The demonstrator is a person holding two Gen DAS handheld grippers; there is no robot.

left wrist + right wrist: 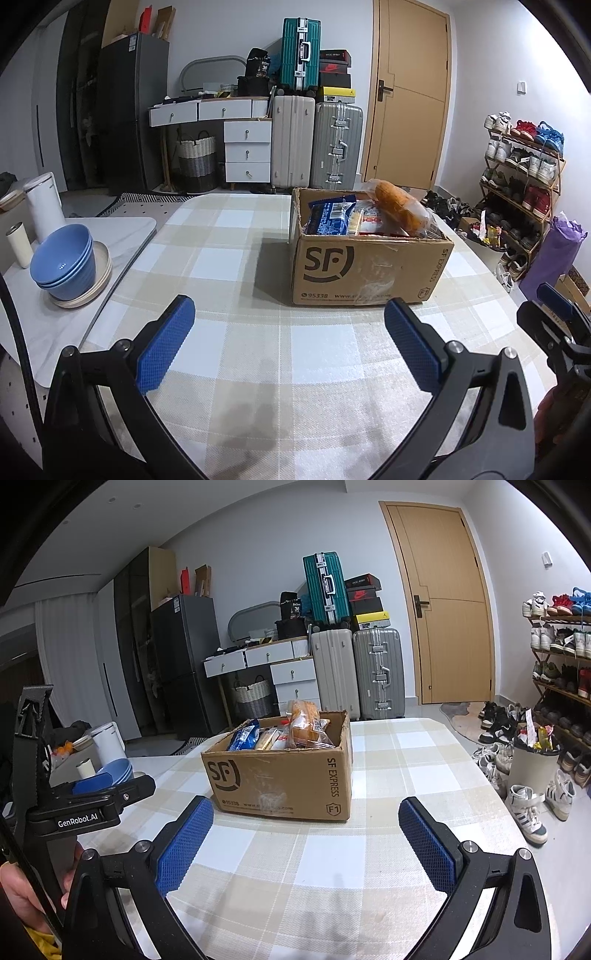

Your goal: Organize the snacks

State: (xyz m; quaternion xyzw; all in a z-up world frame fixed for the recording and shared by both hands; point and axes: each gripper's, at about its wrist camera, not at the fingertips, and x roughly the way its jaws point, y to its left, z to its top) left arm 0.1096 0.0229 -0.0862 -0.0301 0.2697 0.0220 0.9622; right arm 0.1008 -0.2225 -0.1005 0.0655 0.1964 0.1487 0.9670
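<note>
Cardboard box [369,269] already holds the snacks [369,216], so your left gripper [291,347] and right gripper [306,842] hover wide and empty before it.

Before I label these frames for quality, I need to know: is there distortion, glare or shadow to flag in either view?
Left wrist view: strong fisheye bending, dark corners; sheen on the checked tablecloth between the open left hand-held gripper fingers; the cardboard box casts a soft shadow to its left. Right wrist view: same curvature, door frame bowed; the box is sharp, faint shadows under the open right hand-held gripper.
</note>
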